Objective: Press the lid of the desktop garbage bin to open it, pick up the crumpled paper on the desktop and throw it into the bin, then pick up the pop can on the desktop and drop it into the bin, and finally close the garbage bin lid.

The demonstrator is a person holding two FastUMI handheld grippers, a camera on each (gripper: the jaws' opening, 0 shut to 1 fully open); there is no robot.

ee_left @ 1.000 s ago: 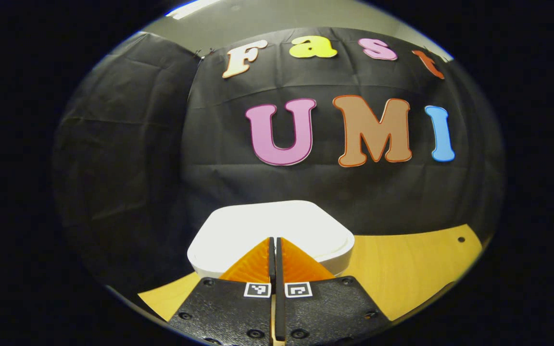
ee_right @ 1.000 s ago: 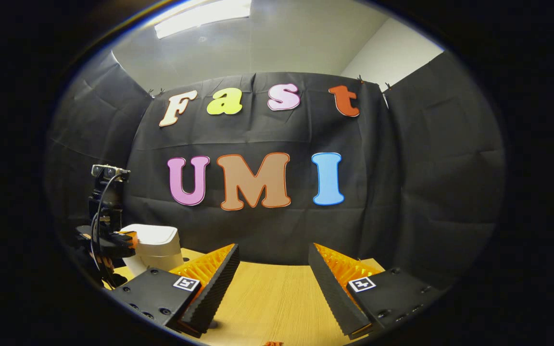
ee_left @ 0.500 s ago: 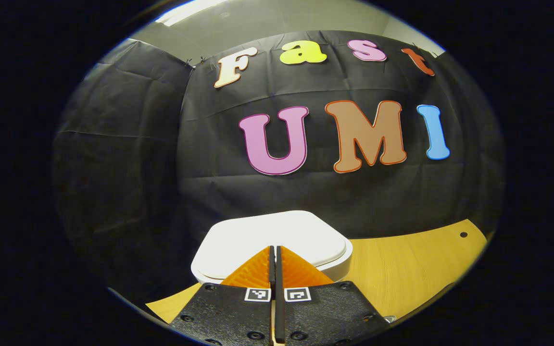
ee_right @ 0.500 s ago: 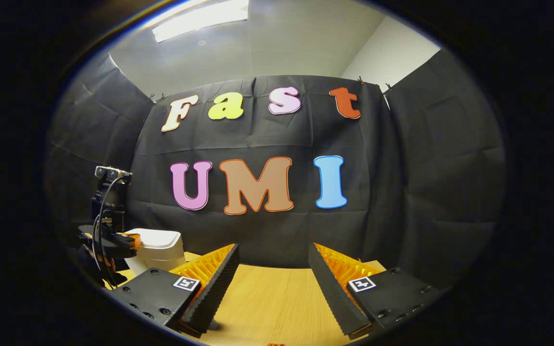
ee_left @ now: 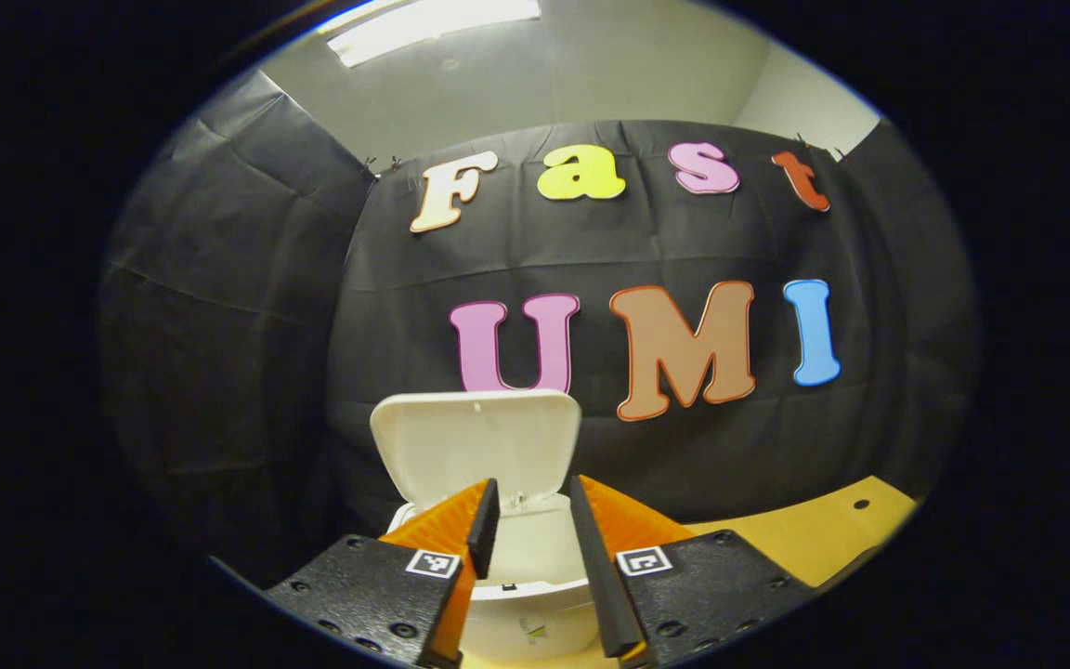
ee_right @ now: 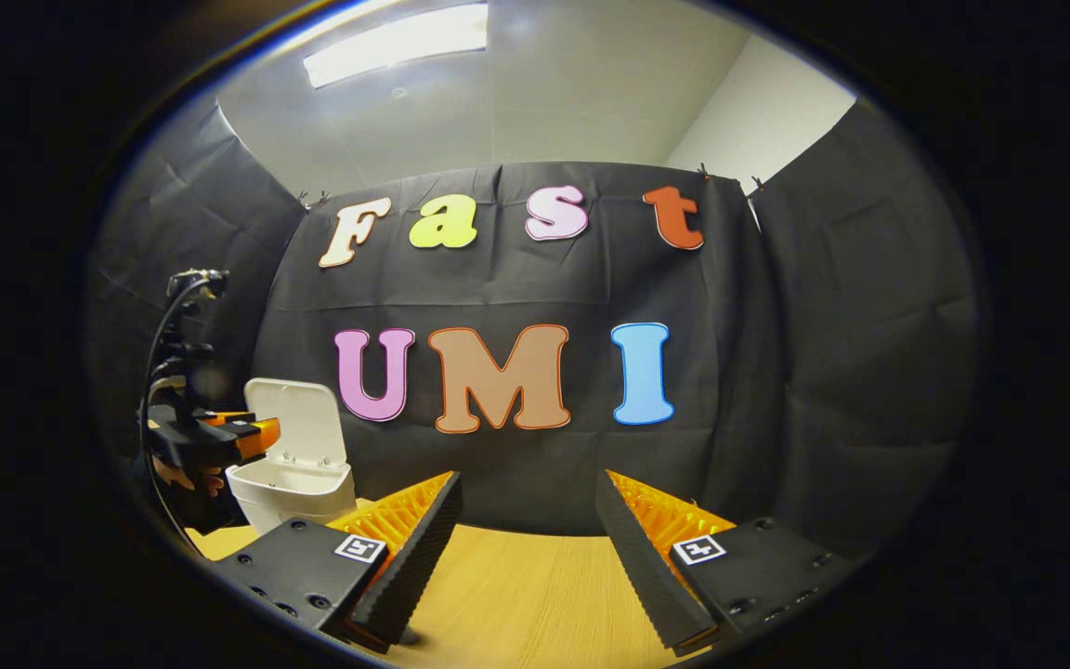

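While the lid point(ee_left: 476, 444) stands upright, it could be knocked shut by the left gripper point(ee_left: 528, 548), whose slightly parted, empty jaws hover over the bin point(ee_left: 535, 604); the right gripper point(ee_right: 528, 548) is held wide open, empty.

The left claw point(ee_left: 528, 539) is held level, its two fingers parted by a narrow gap with nothing pinched between them. Seen from the right gripper view, that left claw point(ee_right: 252, 429) sits far off to the side, a hand point(ee_right: 187, 476) wrapped under it. The right claw point(ee_right: 528, 548) gapes wide, empty, tilted slightly downward.
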